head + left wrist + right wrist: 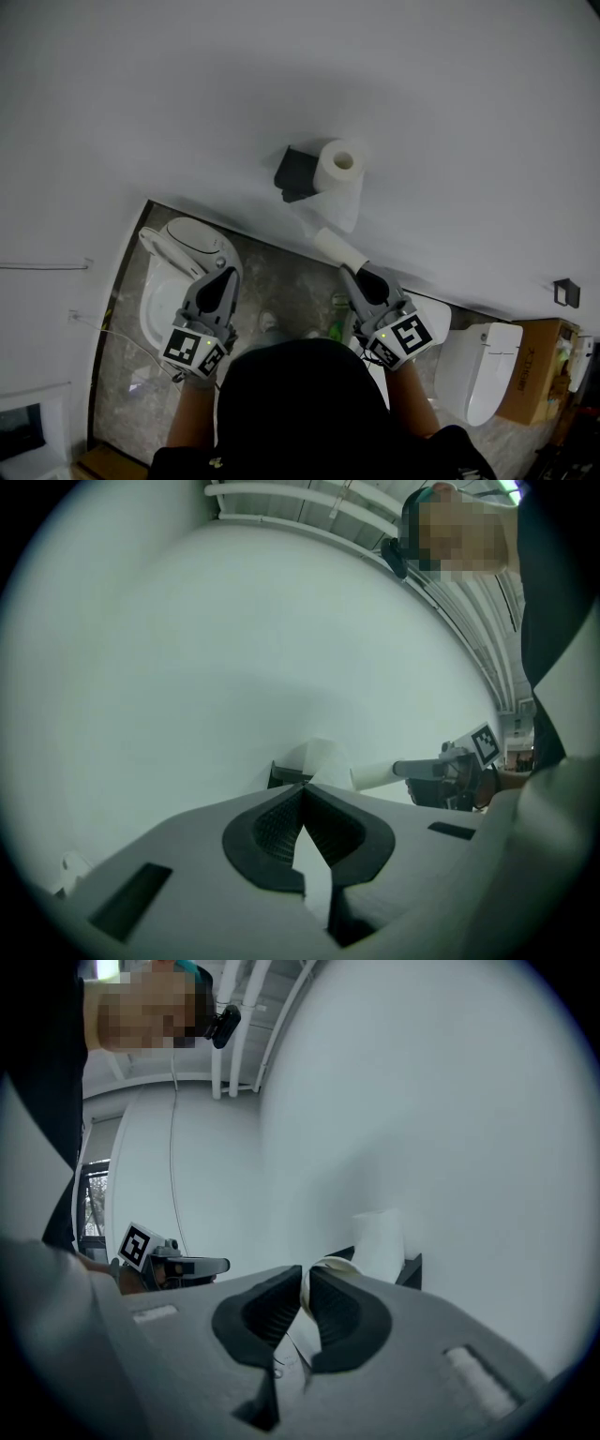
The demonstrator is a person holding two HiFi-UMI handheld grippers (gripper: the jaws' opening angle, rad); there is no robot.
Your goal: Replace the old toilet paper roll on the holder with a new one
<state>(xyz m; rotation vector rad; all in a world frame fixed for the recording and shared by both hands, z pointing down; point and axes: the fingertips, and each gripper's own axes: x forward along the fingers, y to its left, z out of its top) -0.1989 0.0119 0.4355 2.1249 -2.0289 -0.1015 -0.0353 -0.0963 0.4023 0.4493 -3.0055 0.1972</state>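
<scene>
the right gripper (360, 275) is pinching the rim of a bare tube (337, 248), which is angling up toward the wall (450, 112), just below the roll (339, 167) sitting on the black holder (295, 175) (its loose sheet (344, 214) is hanging down). the left gripper (228, 275) is hovering well apart, jaws closed on nothing.

Roll (339, 167): soft white paper. Tube (339, 248): smooth cardboard. Holder (295, 174): matt blk. Wall (187, 94): smooth, matt. Floor (281, 281): glossy, stone-look.
</scene>
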